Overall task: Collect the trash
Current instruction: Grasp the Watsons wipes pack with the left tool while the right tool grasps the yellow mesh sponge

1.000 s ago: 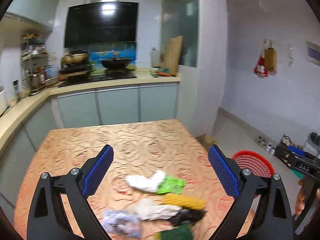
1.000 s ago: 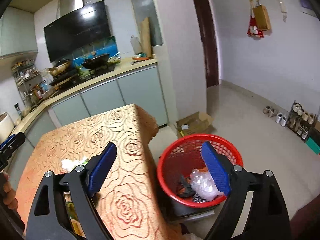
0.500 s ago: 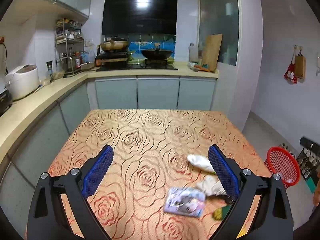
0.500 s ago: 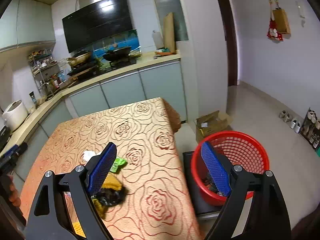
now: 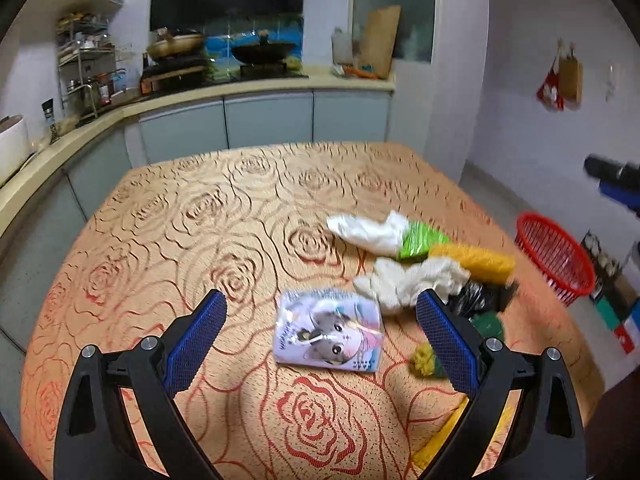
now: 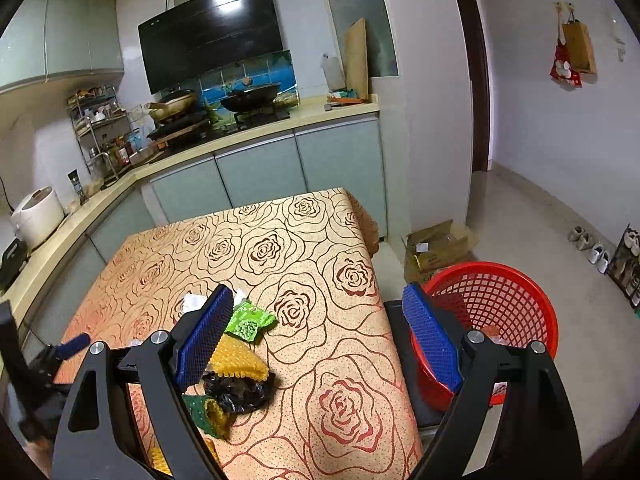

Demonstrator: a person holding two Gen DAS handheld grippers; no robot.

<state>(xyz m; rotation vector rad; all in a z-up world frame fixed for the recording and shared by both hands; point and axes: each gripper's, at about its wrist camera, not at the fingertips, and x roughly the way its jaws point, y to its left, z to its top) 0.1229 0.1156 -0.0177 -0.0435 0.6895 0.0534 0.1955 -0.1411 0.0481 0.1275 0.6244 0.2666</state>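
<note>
over the table (image 5: 168, 216) i am holding my left gripper (image 5: 318, 332) spread and empty around the pouch (image 5: 328, 330), right gripper (image 6: 318, 336) likewise unclenched, and i am risking the flat foil sliding off or snagging the tissue (image 5: 412, 280) beside it, far from the basket (image 6: 492, 320).

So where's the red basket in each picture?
Left wrist view: the red basket sits at the far right edge, on the floor past the table's right side.
Right wrist view: the red basket is at lower right, close up, partly behind the right-hand blue finger.
Shared landmark: the green wrapper on the rose-patterned tablecloth shows in both.
</note>
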